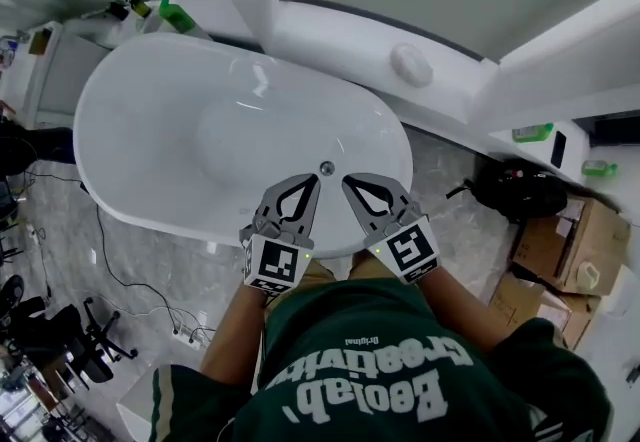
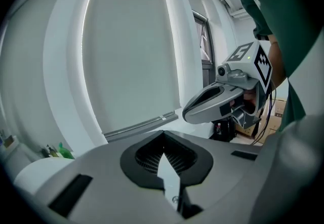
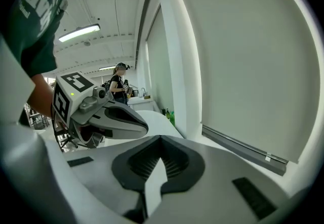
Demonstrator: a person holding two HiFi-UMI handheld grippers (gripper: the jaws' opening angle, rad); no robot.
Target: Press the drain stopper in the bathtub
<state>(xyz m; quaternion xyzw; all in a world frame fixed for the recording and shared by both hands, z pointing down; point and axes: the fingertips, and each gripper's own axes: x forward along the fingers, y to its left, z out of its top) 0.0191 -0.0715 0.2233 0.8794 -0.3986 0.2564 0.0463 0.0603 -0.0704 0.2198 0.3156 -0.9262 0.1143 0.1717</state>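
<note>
A: Head view, middle of the frame: the white bathtub [image 1: 150,130] spreads across the upper left. The small round drain stopper [image 1: 327,168] sits on its floor, close to the near rim.

B: And both tools hover right by it. The left gripper [image 1: 308,186] is just lower left of the stopper and the right gripper [image 1: 352,184] just lower right, with their tips angled toward each other.

A: Jaws?

B: Both pairs are brought together, tip against tip, with nothing between them. My guess is that's to give a blunt point to push with.

A: Any contact with the stopper?

B: Can't tell. Neither gripper view shows it; both look level at the blind across the tub.

A: Stopper up or down?

B: Too small to read. This fits tools poised ahead of a press, or just lifted off one.
</note>
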